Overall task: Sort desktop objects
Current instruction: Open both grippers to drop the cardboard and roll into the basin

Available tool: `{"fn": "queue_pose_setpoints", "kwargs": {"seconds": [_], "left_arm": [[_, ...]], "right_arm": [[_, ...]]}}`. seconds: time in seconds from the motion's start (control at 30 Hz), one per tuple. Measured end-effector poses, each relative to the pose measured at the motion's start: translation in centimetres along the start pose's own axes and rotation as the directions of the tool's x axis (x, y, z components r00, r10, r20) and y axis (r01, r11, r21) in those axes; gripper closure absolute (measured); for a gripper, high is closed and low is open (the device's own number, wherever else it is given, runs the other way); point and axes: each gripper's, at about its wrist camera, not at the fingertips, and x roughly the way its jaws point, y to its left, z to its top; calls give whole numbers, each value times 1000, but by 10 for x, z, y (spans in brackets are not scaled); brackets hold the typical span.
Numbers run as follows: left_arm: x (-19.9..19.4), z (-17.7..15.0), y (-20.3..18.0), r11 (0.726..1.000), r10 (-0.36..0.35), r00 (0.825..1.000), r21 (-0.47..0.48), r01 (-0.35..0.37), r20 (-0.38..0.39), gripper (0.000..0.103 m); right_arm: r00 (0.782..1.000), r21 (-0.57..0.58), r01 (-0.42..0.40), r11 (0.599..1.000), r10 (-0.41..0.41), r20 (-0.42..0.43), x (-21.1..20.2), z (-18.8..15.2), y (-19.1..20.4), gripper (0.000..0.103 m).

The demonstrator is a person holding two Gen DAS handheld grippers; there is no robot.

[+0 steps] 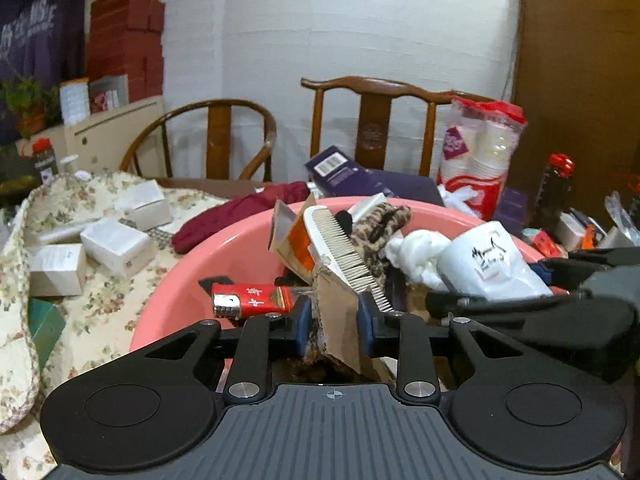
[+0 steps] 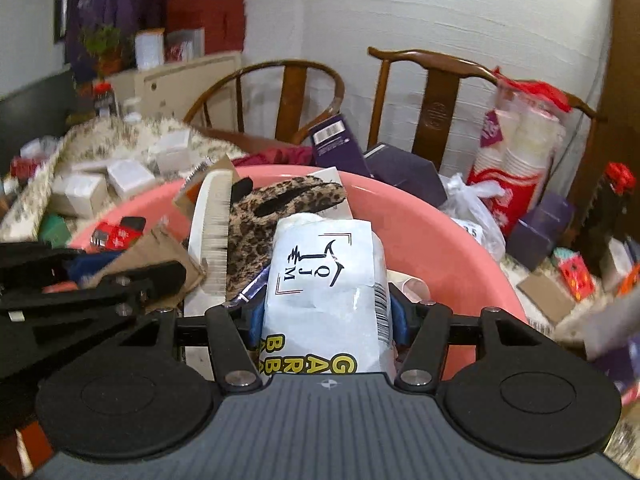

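Note:
A pink basin (image 1: 224,248) (image 2: 432,232) holds several sorted objects: a white comb (image 1: 344,248) (image 2: 214,232), a leopard-print glove (image 1: 380,220) (image 2: 280,204), a red lighter (image 1: 250,300) (image 2: 116,236). My left gripper (image 1: 334,320) is shut on a piece of brown cardboard (image 1: 340,320) over the basin. My right gripper (image 2: 326,312) is shut on a white packet with black lettering (image 2: 324,276), also over the basin; the packet shows in the left wrist view (image 1: 492,264).
White boxes (image 1: 114,244) lie on a floral cloth (image 1: 100,304) at left. Purple boxes (image 1: 360,180), a pack of paper cups (image 1: 480,152) and a dark bottle (image 1: 554,192) stand behind and right of the basin. Two wooden chairs (image 1: 372,120) stand beyond.

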Motion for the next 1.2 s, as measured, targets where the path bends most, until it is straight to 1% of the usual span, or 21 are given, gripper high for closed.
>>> {"fn": "queue_pose_setpoints", "kwargs": {"seconds": [0.03,0.07,0.1,0.13,0.2,0.23,0.3,0.33,0.37,0.43,0.5,0.6,0.7,0.77,0.8,0.83,0.9,1.0,1.1,1.17,1.2], "left_arm": [[3,4,1,1000,4,1000,-2,-4,-4,74],[9,8,1,1000,12,1000,10,-12,-12,68],[16,10,-1,999,24,999,27,-23,-27,66],[24,11,-4,998,43,998,40,-41,-38,56],[40,9,-14,990,111,992,98,-104,-68,54],[45,11,-15,988,116,989,113,-106,-91,55],[50,16,-10,991,102,989,103,-90,-111,49],[54,17,-7,990,110,986,106,-97,-128,52],[57,16,-4,989,116,983,108,-102,-141,47],[58,14,3,991,99,983,99,-84,-152,42],[57,14,10,996,80,984,62,-71,-160,41],[58,14,7,993,97,982,76,-86,-161,39],[55,15,3,992,107,983,86,-95,-150,38],[48,14,-2,991,110,985,96,-97,-136,33],[44,13,-6,989,111,986,116,-97,-125,32],[39,12,-9,986,116,987,129,-101,-110,28],[28,11,-13,986,113,990,136,-101,-85,27],[6,10,-11,992,71,996,113,-65,-48,26],[-22,8,-7,996,27,1000,89,-27,-2,21],[-40,4,-6,997,3,1000,77,-5,24,19],[-47,1,-8,997,-11,999,79,9,32,19]], "right_arm": [[1000,-24,-1,1000,0,-8,4,2,1,37],[1000,-44,-2,999,0,-30,9,4,1,36],[999,-52,4,999,-6,-52,16,5,-1,36],[998,-54,13,998,-17,-67,23,5,-4,36],[996,-18,17,1000,-18,-88,36,4,-13,35],[995,12,7,1000,-5,-97,39,5,-18,36],[994,10,3,1000,-2,-110,39,7,-21,36],[994,-10,4,1000,-6,-110,39,6,-19,36],[994,-16,5,1000,-7,-110,39,5,-19,36],[994,-11,8,1000,-9,-112,37,3,-19,36],[993,-10,11,1000,-12,-117,34,1,-19,36],[991,-7,12,1000,-13,-135,30,2,-20,32],[992,-3,15,1000,-15,-127,25,-2,-22,26],[993,21,22,1000,-19,-117,24,-3,-27,20],[994,31,22,999,-19,-106,22,-4,-29,18],[995,29,16,999,-14,-97,19,-4,-29,18],[998,-1,15,1000,-15,-65,10,-6,-27,18],[999,-59,24,998,-23,25,-12,-12,-23,16],[994,-95,14,995,-3,112,-41,-17,-21,13],[988,-96,-14,995,28,150,-60,-21,-24,12],[985,-89,-40,995,54,166,-70,-24,-26,9]]}}
